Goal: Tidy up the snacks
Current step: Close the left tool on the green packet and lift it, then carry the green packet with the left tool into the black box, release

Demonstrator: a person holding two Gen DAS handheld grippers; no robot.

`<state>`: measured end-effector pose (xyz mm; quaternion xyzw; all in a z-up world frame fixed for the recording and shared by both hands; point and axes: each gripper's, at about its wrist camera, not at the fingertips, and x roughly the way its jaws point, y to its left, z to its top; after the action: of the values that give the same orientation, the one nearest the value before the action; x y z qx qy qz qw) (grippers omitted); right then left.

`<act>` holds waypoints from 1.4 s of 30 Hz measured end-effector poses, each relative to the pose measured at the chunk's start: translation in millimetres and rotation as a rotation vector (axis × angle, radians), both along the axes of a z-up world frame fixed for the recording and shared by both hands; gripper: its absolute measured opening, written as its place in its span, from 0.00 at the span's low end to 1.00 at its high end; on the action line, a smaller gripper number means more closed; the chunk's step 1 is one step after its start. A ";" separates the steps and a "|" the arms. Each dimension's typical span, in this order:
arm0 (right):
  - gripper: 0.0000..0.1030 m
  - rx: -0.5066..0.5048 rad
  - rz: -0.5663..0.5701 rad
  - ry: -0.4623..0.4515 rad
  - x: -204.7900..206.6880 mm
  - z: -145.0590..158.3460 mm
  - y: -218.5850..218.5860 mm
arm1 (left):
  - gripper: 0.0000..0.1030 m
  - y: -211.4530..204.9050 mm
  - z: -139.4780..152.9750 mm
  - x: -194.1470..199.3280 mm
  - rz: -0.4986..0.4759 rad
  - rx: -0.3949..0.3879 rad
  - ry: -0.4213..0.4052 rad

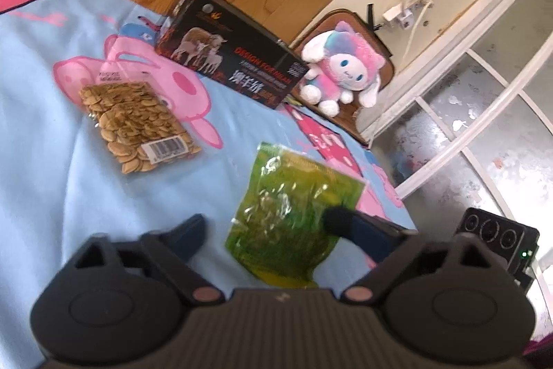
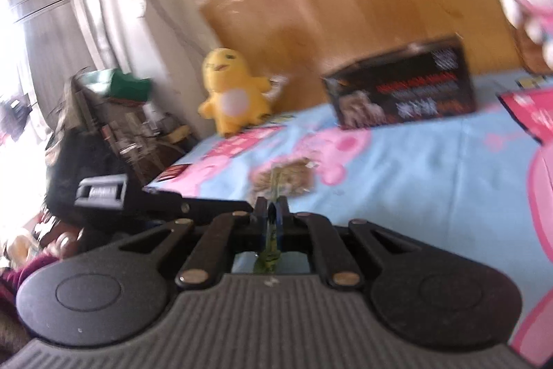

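Nearest the left camera, the left tongs [image 1: 264, 225] stand spread wide, with the crinkly green see-through snack pouch [image 1: 293, 213] between the fingers but not pressed by them. In the right view the right tongs [image 2: 272, 213] are pinched tight on a thin edge of that green pouch, so the pouch hangs from the right side alone, near the right edge of the bed. That looks risky: the slick film could slide out of so thin a pinch, or swing and drop off the light blue bedsheet with pink cartoon prints [image 1: 41, 134] to the floor.

Further left lies a flat clear packet of pale melon seeds [image 1: 138, 123], sealed and full. Beyond it, against the wooden headboard, stands a black cardboard box printed with sheep [image 1: 231, 61], closed; its contents cannot be seen.
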<state>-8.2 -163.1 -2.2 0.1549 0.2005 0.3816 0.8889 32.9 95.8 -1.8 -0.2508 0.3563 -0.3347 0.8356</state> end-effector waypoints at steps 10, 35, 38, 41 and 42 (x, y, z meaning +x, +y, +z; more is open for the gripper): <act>0.07 0.108 -0.006 0.110 18.1 -10.0 -17.1 | 0.59 -1.1 -8.6 7.1 -0.044 -0.058 0.037; 0.06 0.612 0.088 0.357 36.8 -18.5 -69.5 | 0.46 1.8 25.5 -6.0 -0.115 -0.183 -0.079; 0.06 0.611 0.053 0.373 40.6 -20.1 -71.0 | 0.21 -9.1 31.8 -2.0 -0.124 -0.136 -0.079; 0.07 0.561 0.015 0.353 44.2 -10.8 -73.9 | 0.21 -15.5 36.4 9.8 -0.116 -0.110 -0.057; 0.07 0.538 -0.002 0.333 45.5 -5.1 -73.0 | 0.21 -17.8 39.5 14.3 -0.116 -0.095 -0.059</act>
<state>37.3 -236.1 -7.3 0.4449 0.2352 0.3896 0.7714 47.2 78.0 37.7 -0.2592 0.3290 -0.4063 0.8121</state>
